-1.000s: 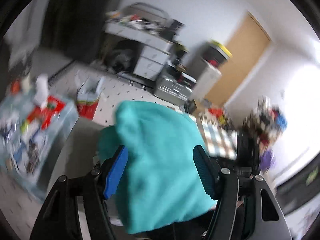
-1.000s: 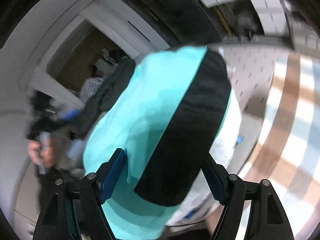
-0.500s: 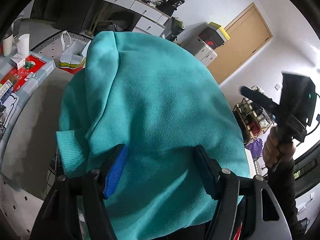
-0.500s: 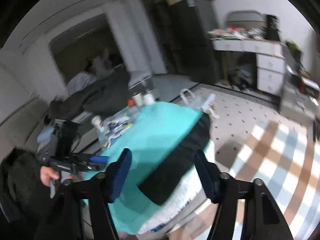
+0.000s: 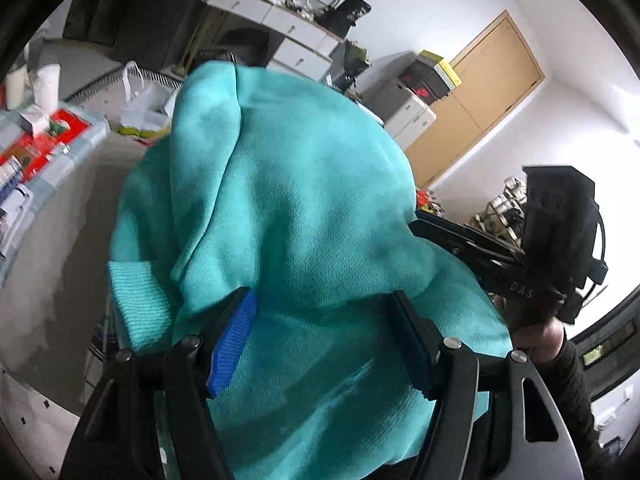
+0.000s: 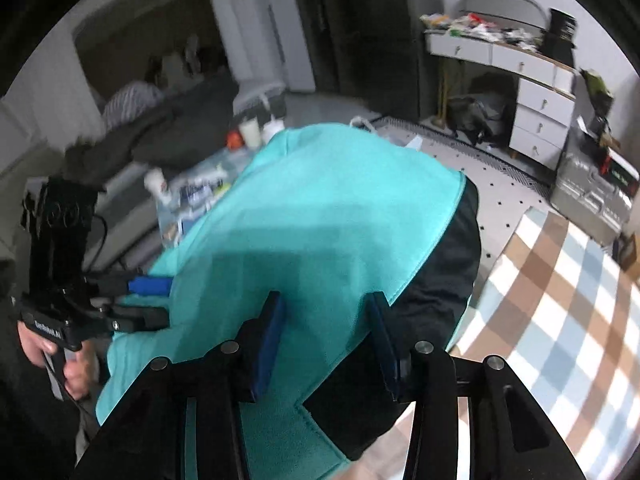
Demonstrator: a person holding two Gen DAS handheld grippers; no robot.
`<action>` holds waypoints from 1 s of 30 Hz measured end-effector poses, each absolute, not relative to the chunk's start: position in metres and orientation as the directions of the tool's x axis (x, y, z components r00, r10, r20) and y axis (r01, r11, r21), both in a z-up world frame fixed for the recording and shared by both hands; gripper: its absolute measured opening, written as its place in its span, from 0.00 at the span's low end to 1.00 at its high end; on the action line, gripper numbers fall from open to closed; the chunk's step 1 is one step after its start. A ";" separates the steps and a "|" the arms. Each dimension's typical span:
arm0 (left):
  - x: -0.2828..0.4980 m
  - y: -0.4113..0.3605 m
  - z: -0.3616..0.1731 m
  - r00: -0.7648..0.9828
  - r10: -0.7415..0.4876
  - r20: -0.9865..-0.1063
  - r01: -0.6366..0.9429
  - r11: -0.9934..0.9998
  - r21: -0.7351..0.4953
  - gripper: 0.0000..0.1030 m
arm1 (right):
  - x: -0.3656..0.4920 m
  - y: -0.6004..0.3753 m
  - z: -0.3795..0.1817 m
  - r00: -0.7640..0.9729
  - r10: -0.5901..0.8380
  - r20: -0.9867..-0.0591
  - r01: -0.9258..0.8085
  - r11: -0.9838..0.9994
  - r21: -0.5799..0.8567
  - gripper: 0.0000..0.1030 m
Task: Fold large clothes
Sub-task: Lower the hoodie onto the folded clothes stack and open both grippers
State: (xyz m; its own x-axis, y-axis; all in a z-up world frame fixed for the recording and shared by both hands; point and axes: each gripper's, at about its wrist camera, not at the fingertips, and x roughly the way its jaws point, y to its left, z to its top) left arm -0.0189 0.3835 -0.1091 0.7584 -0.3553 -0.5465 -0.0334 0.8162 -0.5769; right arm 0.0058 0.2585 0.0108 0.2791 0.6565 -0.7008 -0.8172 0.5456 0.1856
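Teal sweatshirt (image 5: 304, 208) hanging in air betw. both grippers, above rug (image 6: 560, 280). Left gripper (image 5: 320, 336) and right gripper (image 6: 326, 332) fingers spread, cloth draping between; can't tell if pinching. Risk: slipping, bunching.

A sweater (image 5: 304, 216) hangs between the spread fingers, drawers (image 6: 536, 92) behind.

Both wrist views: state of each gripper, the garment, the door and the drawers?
Left gripper: open, fabric lying between its fingers.
Right gripper: open, fabric lying between its fingers.
Teal sweatshirt: bunched, unfolded, draped over both grippers.
Wooden door: closed.
White drawers: closed.
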 end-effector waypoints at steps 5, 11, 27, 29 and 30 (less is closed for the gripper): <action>-0.052 0.362 -0.066 0.833 -0.171 -0.526 -0.121 0.872 -0.475 0.61 | -0.014 0.240 0.055 0.344 0.717 -0.606 -0.820 0.544 0.178 0.44; -0.118 0.291 -0.008 0.931 0.014 -0.364 -0.119 0.956 -0.269 0.71 | -0.063 0.158 0.083 0.467 0.829 -0.309 -0.809 0.541 0.230 0.89; -0.223 0.183 -0.012 0.933 0.328 -0.149 -0.347 0.929 -0.132 0.99 | -0.238 0.019 0.071 0.634 0.772 -0.041 -0.767 0.634 0.095 1.00; -0.228 0.184 -0.014 0.931 0.336 -0.145 -0.355 0.925 -0.135 0.99 | -0.248 0.015 0.065 0.636 0.770 -0.037 -0.764 0.636 0.103 1.00; -0.229 0.184 -0.016 0.928 0.344 -0.143 -0.363 0.922 -0.133 0.99 | -0.253 0.014 0.063 0.638 0.769 -0.034 -0.764 0.638 0.097 1.00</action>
